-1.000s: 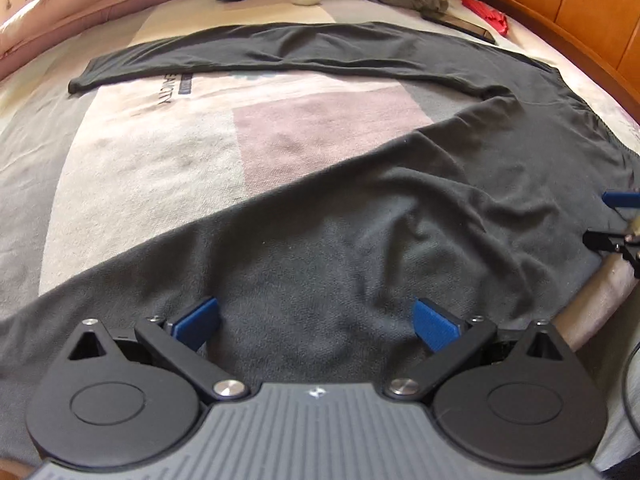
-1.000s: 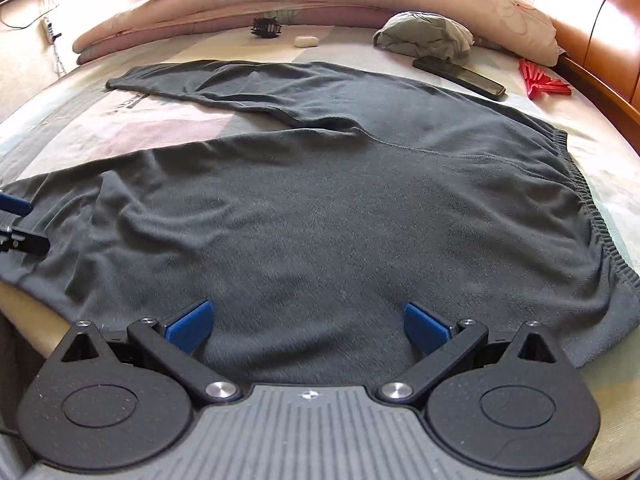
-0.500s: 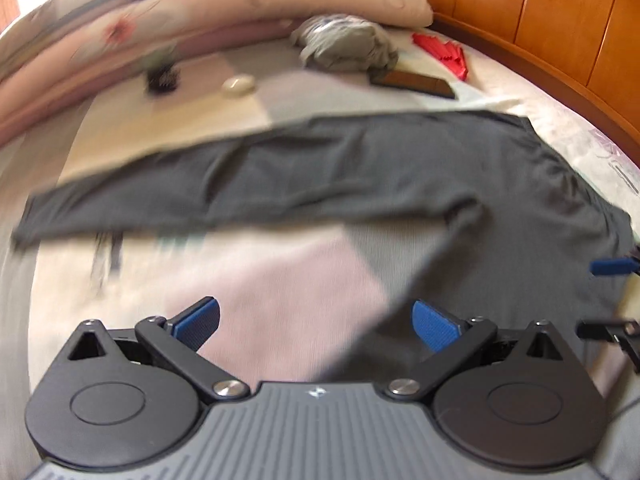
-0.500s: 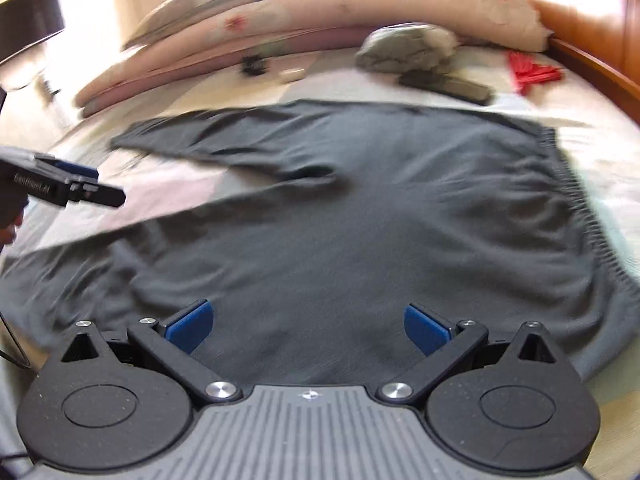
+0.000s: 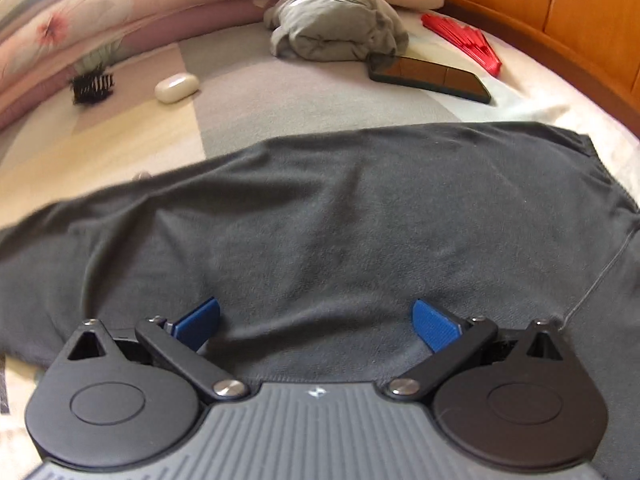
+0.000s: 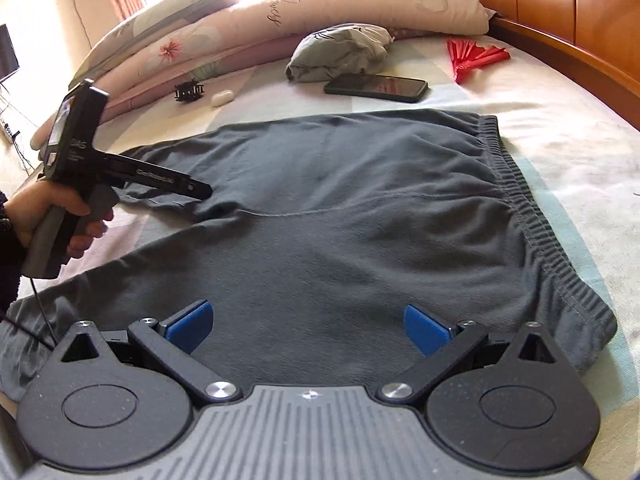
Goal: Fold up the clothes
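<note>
Dark grey trousers (image 6: 360, 216) lie spread flat on the bed, elastic waistband (image 6: 532, 224) at the right, legs running left. In the left wrist view the far leg (image 5: 320, 216) fills the middle. My left gripper (image 5: 316, 322) is open and empty, low over that leg near the crotch; it also shows from the side in the right wrist view (image 6: 200, 192), its tip by the crotch fold. My right gripper (image 6: 306, 326) is open and empty, above the near leg by the bed's front edge.
At the back of the bed lie a crumpled grey-green garment (image 6: 340, 54), a black phone (image 6: 376, 87), a red folding fan (image 6: 476, 58), a white earbud case (image 5: 177, 87) and a black hair clip (image 5: 93, 85). Pillows (image 6: 280, 16) and a wooden headboard (image 6: 560, 12) border the far side.
My left gripper has swung forward and to the right, from the near leg across the bare sheet to the far leg by the crotch. My right gripper has risen and shifted slightly. Both stay open.
</note>
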